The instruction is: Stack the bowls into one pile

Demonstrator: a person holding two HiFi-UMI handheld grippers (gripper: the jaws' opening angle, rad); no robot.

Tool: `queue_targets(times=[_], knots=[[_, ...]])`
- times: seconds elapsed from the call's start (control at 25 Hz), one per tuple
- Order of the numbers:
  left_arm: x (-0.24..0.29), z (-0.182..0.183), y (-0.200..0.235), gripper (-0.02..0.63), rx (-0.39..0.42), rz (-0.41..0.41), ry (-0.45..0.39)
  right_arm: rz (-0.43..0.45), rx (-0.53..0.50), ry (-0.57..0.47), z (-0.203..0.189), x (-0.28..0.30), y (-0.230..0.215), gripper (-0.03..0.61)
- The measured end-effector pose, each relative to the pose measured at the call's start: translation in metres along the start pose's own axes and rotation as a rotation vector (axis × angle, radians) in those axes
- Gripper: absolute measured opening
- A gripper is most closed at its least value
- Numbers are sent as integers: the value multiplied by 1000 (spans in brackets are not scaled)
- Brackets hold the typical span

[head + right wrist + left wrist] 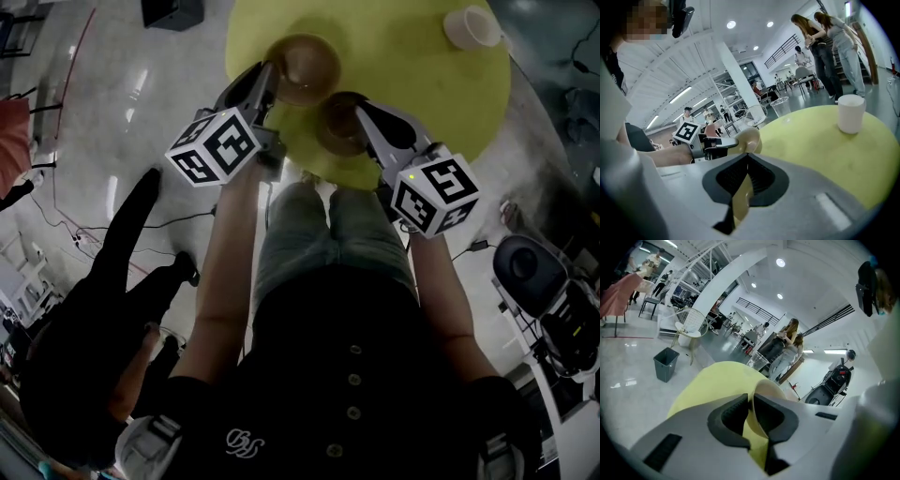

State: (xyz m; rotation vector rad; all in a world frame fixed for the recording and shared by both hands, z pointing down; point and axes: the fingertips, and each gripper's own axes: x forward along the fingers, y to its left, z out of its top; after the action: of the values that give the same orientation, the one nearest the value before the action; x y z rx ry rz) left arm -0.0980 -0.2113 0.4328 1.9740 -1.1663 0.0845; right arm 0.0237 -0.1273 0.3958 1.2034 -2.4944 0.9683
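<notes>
Two brown bowls are held over the near edge of a round yellow table [422, 84]. My left gripper [272, 73] is shut on the rim of the farther bowl [302, 67]. My right gripper [360, 114] is shut on the rim of the nearer bowl [337, 124]. The bowls sit side by side and apart. In the left gripper view the jaws [751, 398] pinch a thin cream bowl wall [771, 389]. In the right gripper view the jaws [747, 158] clamp a bowl wall [740, 199], and the other bowl [746, 139] shows beyond in the left gripper [717, 144].
A white cup [472, 26] [851, 114] stands on the table's far right. A person in black [94, 309] stands close on the left. A grey bin [664, 363] and a chair [691, 329] stand on the floor beyond the table, with people [785, 350] farther off.
</notes>
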Motion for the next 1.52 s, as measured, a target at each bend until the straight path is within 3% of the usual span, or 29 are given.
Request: queue_targets(times=[0.52, 0.92, 1.52], knots=[[-22, -12, -59, 43, 29, -91, 28, -83, -4, -114, 15, -52, -5, 3], [-14, -46, -93, 44, 101, -168, 144, -163, 17, -169, 16, -85, -22, 3], [-9, -87, -80, 44, 105, -145, 252, -215, 78, -160, -12, -95, -25, 3]])
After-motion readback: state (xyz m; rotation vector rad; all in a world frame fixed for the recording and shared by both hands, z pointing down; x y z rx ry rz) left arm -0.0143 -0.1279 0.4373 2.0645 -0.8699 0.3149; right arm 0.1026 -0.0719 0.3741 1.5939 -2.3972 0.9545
